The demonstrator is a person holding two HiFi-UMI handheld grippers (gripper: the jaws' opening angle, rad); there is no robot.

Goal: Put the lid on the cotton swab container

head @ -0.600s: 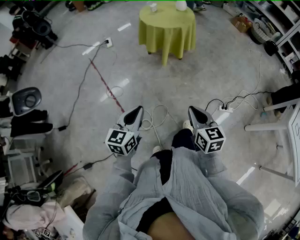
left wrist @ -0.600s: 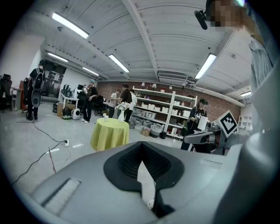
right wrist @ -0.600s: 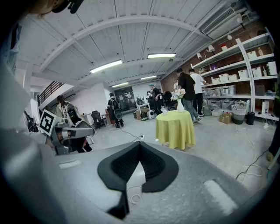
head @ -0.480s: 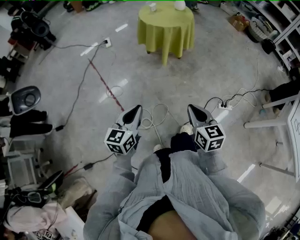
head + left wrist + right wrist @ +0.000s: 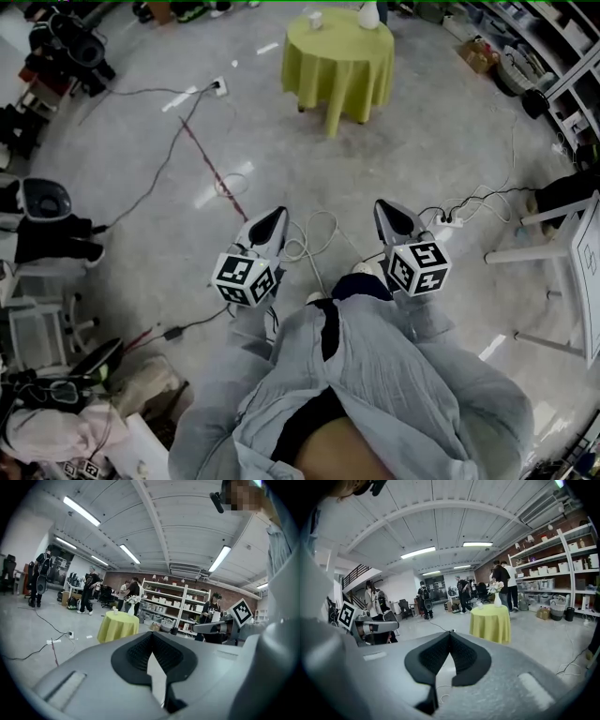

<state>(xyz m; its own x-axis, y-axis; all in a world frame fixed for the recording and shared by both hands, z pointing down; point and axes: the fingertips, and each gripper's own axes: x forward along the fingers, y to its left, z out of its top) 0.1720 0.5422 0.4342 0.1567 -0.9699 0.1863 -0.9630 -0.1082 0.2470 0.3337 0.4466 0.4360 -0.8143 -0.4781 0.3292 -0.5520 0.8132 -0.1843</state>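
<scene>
A round table with a yellow-green cloth (image 5: 337, 58) stands far ahead across the floor, also seen as the table (image 5: 117, 625) and the table (image 5: 490, 623). On it sit a small white container (image 5: 316, 19) and a white vase (image 5: 368, 13); no lid can be made out at this distance. My left gripper (image 5: 278, 216) and right gripper (image 5: 380, 204) are held at waist height above the floor, far from the table. The left gripper (image 5: 151, 634) and right gripper (image 5: 450, 633) are both shut with nothing between the pads.
Cables (image 5: 314, 234) and a power strip (image 5: 450, 217) lie on the floor just ahead of my feet. A white table frame (image 5: 544, 248) stands at the right and clutter (image 5: 47, 234) lines the left. Shelving (image 5: 173, 611) and several people (image 5: 501, 585) stand beyond the table.
The view has shifted slightly and the yellow-green table sits a little lower and further right in the head view. Both grippers stay shut at the same height.
</scene>
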